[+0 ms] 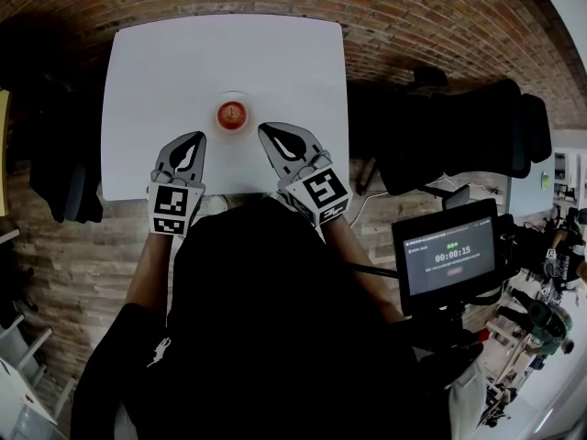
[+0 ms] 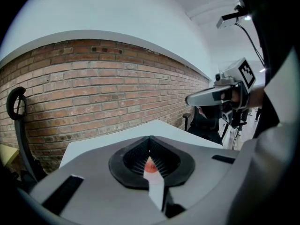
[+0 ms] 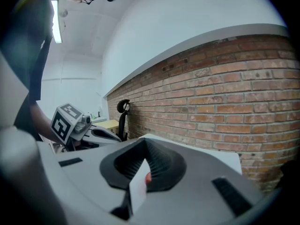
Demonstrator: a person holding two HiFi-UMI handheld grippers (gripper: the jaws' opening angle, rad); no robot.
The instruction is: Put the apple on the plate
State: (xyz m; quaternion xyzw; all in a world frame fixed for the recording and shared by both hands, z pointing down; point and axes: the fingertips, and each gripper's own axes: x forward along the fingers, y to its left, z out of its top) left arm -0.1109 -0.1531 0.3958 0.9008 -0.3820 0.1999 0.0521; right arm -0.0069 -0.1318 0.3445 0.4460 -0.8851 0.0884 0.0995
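Looking like office-style lab: brick wall [image 2: 93,88] running behind white table [image 1: 165,81], black office chair [image 1: 477,126] standing beside, timer screen [image 1: 448,257] glowing on stand, camera gear [image 1: 543,312] crowding nearby.

White table [image 1: 147,81] against brick wall [image 1: 413,16], black chair [image 1: 459,126] alongside.

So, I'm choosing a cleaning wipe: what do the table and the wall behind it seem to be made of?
The table looks like white laminate or painted board, smooth and matt: an even surface with no grain. The wall is bare red-brown brick, rough and unglazed, with pale mortar joints showing.
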